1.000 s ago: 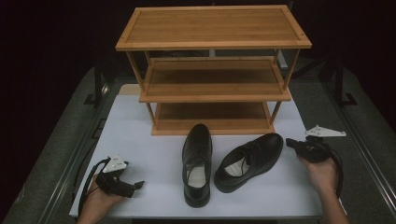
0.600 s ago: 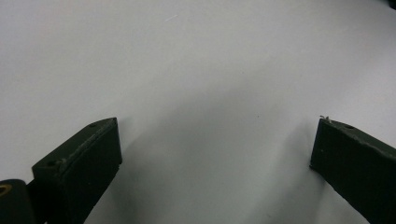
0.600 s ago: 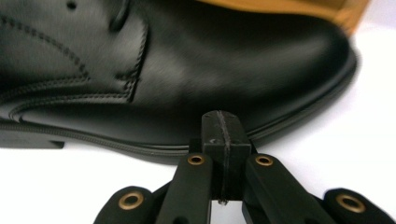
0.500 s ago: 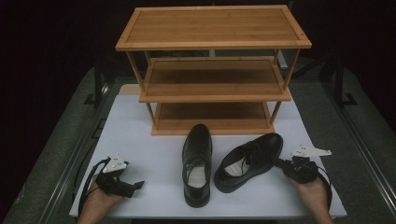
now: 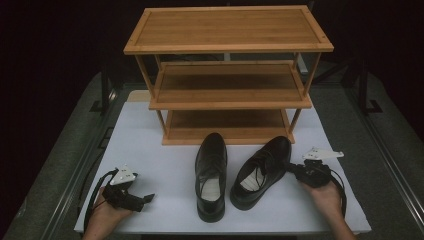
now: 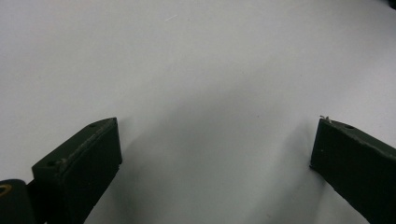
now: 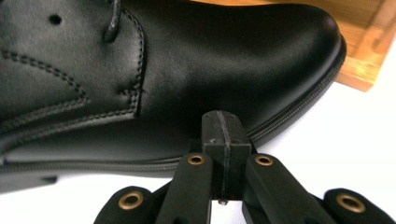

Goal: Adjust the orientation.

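Since the earlier frames, the right gripper (image 5: 291,169) has slid in from the table's right edge toward 9 o'clock, and its tip now sits at the outer side of the right shoe (image 5: 261,171); the left gripper (image 5: 148,198) has stayed put near the front-left corner.

From above, both black shoes lie on the white table (image 5: 150,145) in front of the wooden rack (image 5: 227,95), the left shoe (image 5: 210,175) pointing to 12 o'clock and the right shoe angled toward 1 o'clock, heel near its partner.

Up close, the right gripper view shows what the high view cannot: the jaws pressed together, empty, with the tip of the right gripper (image 7: 222,122) right against the sole edge of the right shoe (image 7: 154,70), whether touching I cannot tell, and the rack's corner (image 7: 362,60) at 2 o'clock.

Spread wide in its own view, the left gripper (image 6: 212,149) has bare table between its jaws.
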The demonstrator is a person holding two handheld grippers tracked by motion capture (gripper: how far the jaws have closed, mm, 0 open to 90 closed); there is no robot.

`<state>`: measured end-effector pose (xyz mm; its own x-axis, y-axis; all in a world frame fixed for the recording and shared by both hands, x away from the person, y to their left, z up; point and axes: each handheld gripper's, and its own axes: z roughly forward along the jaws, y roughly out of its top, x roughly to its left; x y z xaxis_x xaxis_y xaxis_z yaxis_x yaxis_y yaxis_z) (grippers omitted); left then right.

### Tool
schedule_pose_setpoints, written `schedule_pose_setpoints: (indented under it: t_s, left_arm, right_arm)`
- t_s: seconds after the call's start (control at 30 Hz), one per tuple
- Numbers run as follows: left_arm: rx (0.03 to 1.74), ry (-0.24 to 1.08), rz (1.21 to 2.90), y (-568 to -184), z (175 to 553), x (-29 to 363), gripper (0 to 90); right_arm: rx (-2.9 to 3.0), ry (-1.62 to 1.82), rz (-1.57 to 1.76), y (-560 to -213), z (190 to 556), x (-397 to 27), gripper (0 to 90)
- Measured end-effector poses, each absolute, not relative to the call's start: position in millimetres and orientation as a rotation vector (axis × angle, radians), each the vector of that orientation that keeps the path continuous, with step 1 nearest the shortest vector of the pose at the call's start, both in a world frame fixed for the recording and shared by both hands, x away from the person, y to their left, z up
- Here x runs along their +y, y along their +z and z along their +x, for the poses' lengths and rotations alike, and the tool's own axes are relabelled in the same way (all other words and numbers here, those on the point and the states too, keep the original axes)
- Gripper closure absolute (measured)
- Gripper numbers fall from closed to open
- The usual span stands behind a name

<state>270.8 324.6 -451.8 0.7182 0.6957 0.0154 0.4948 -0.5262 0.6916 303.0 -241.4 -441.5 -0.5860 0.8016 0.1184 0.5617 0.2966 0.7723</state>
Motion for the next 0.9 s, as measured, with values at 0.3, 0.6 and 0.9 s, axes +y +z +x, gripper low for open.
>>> schedule_pose_setpoints:
  t_s: [0.3,0.6,0.9]
  left_arm:
    - [0.899,0.381,2.238,-452,271,325,1.1]
    - [0.900,0.382,2.237,-452,271,325,1.1]
    - [0.897,0.381,2.240,-452,271,325,1.1]
  right_arm:
    - [2.314,1.221,1.208,-441,323,-222,90.0]
    - [2.362,1.238,1.141,-440,333,-197,90.0]
    - [2.385,1.245,1.095,-438,330,-186,89.9]
